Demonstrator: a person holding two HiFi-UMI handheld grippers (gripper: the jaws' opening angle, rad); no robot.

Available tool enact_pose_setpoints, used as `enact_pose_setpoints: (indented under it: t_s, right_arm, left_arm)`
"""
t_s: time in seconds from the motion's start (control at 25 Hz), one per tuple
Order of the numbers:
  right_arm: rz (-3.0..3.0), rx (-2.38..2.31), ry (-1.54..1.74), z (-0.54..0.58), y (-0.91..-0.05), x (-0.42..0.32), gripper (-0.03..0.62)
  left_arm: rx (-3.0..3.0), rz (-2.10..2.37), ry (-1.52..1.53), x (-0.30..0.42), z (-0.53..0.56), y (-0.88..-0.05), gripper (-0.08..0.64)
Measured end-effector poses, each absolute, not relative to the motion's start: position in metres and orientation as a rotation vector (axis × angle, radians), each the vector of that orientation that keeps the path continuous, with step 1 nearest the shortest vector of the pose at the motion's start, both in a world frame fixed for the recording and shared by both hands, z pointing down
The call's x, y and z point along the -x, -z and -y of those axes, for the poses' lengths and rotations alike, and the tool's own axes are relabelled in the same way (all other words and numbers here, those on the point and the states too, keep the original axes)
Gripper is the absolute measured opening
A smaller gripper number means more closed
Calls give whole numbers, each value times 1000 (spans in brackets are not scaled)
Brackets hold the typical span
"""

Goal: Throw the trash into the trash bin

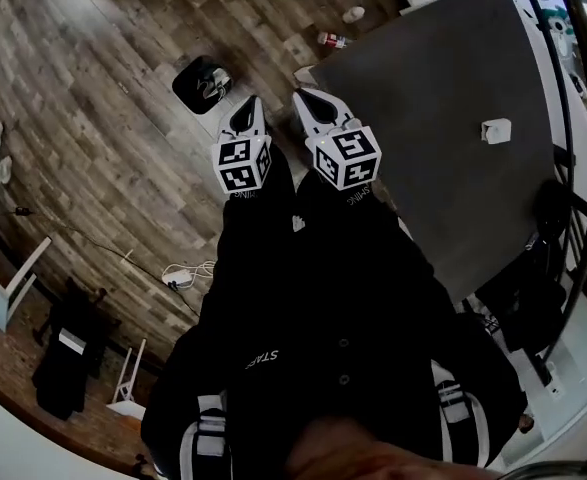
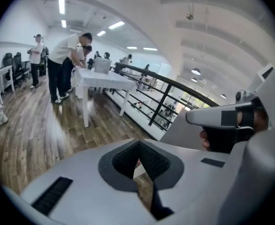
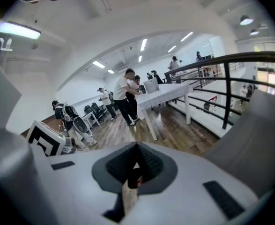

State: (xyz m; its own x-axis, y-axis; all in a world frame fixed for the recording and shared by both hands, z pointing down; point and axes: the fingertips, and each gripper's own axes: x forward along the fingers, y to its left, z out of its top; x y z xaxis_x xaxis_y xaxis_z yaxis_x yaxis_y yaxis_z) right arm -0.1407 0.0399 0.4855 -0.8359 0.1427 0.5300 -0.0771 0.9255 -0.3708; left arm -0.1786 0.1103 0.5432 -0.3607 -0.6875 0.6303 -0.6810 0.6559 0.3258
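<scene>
A black trash bin (image 1: 202, 84) with pale scraps inside stands on the wood floor, beyond both grippers. My left gripper (image 1: 245, 110) and right gripper (image 1: 309, 103) are held side by side in front of my chest, both pointing toward the bin and apart from it. In the left gripper view the jaws (image 2: 138, 150) are closed together with nothing between them. In the right gripper view the jaws (image 3: 137, 150) also meet, and only floor shows through the slit below. A red-and-white can (image 1: 332, 40) and a white cup (image 1: 354, 14) lie on the floor near the table corner.
A dark grey table (image 1: 443, 168) fills the right side, with a small white object (image 1: 496, 130) on it. A black railing (image 1: 573, 158) runs along its far side. Cables (image 1: 185, 273) and white stools lie on the floor at left. People stand at a white table (image 2: 100, 81) in the distance.
</scene>
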Motion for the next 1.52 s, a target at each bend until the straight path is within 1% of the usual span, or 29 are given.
enact_pose_setpoints:
  t_s: [0.16,0.32,0.6,0.84,1.28,1.52]
  right_arm:
    - [2582,-116,-510,6,-442,95,15]
    - [2630,-271,-508,44,-403,40,15]
    - [2699,-638,-483,113,-340,-62,15]
    - [2694,-919,-482,162,-307,-159,15]
    - [2624,-1383,-432,206,-254,-310,15]
    - [2601,-1535,-391,217,-228,-360,15]
  left_arm:
    - [-1232,2107,-33,149,-55,-496,2]
    - [-1379,2084,-59,103,-5,-454,2]
    - [-1692,1972,-106,8,82,-390,2]
    - [-1908,1865,-123,-76,142,-347,2]
    - [-2263,1646,-151,-219,208,-284,2]
    - [-2382,1565,-159,-269,227,-262,2]
